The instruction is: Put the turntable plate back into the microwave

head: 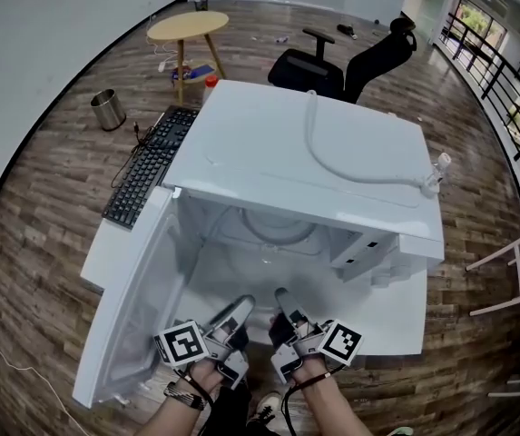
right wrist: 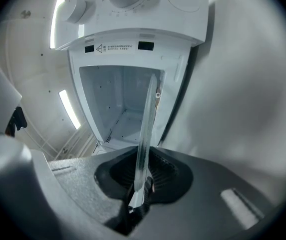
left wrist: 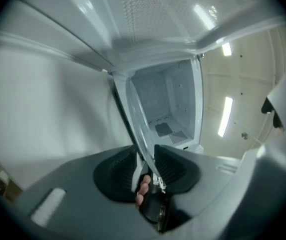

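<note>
The white microwave [head: 314, 153] stands with its door [head: 137, 307] swung open to the left. The clear glass turntable plate [head: 278, 240] lies level, reaching into the cavity, and is faint in the head view. Both grippers point into the opening and are rolled onto their sides. My left gripper [head: 240, 309] [left wrist: 145, 159] has the plate's [left wrist: 135, 119] near rim between its jaws, which stand slightly apart from the glass. My right gripper [head: 285, 300] [right wrist: 142, 171] is shut on the plate's [right wrist: 147, 119] rim. The cavity [right wrist: 118, 104] is bare inside.
A black keyboard [head: 146, 166] lies left of the microwave on the white table [head: 114, 248]. A pale hose [head: 332, 157] rests on the microwave's top. Behind stand a black office chair [head: 350, 62], a round wooden table [head: 187, 27] and a metal bin [head: 107, 109].
</note>
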Tool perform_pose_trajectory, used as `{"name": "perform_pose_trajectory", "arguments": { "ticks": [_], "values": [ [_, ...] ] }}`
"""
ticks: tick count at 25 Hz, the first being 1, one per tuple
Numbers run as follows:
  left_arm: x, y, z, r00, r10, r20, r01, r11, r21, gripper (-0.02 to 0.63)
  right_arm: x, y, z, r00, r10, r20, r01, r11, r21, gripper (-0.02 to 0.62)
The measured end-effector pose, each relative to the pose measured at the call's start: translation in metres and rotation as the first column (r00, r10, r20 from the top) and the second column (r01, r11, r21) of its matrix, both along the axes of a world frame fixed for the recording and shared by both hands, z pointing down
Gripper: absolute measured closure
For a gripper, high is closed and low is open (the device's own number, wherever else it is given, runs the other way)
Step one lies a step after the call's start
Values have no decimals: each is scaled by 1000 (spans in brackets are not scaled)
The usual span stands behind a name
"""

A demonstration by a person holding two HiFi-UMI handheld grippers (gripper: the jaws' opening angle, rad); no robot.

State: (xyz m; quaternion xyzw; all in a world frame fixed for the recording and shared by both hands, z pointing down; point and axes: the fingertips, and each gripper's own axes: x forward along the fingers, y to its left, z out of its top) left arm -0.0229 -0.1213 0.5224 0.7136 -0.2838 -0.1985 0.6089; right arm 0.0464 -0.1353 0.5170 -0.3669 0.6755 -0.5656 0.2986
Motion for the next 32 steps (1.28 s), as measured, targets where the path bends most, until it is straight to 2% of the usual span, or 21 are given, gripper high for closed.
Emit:
{"name": "perform_pose_trajectory", "arguments": {
  "ticks": [3, 4, 6, 7, 13, 17, 23, 27, 30, 32],
  "values": [
    [-5, 0, 6, 999, -1, 47, 0, 1000, 15, 482, 0, 0, -1, 1000, -1, 3, 1, 1000, 5, 552],
    [-6, 0, 5, 999, -7, 39, 6, 1000, 16, 482, -1, 0, -1, 1000, -1, 4, 1, 1000, 4, 552],
    [0, 0, -4, 999, -21, -45, 21, 1000, 12, 477, 0, 0, -1, 1000, -1, 3, 1, 1000, -2, 552],
    [2, 0, -6, 998, -22, -63, 23, 1000, 11, 476, 0, 1, -1, 1000, 0, 3, 0, 1000, -3, 552],
    [0, 1, -4, 998, -23, -53, 24, 1000, 19, 466, 0, 0, -2, 1000, -2, 7, 2, 1000, -2, 551],
    [3, 3, -9, 994, -45, -104, 45, 999, 0, 462, 1, 0, -2, 1000, 0, 8, 0, 1000, -1, 551],
    [7, 8, -7, 993, -58, -107, 58, 998, -8, 463, 2, -1, -2, 1000, -3, 2, 3, 1000, 4, 551],
    [7, 9, -10, 993, -74, -93, 74, 997, 3, 529, 3, -1, -2, 1000, 1, 1, -1, 1000, -3, 551],
    [8, 8, -13, 990, -82, -114, 81, 997, -8, 532, 4, -2, -3, 1000, 6, 9, -6, 1000, -1, 549],
    [6, 7, -10, 992, -78, -96, 79, 997, 4, 538, 5, -2, -3, 1000, 4, 4, -4, 1000, -1, 548]
  ]
}}
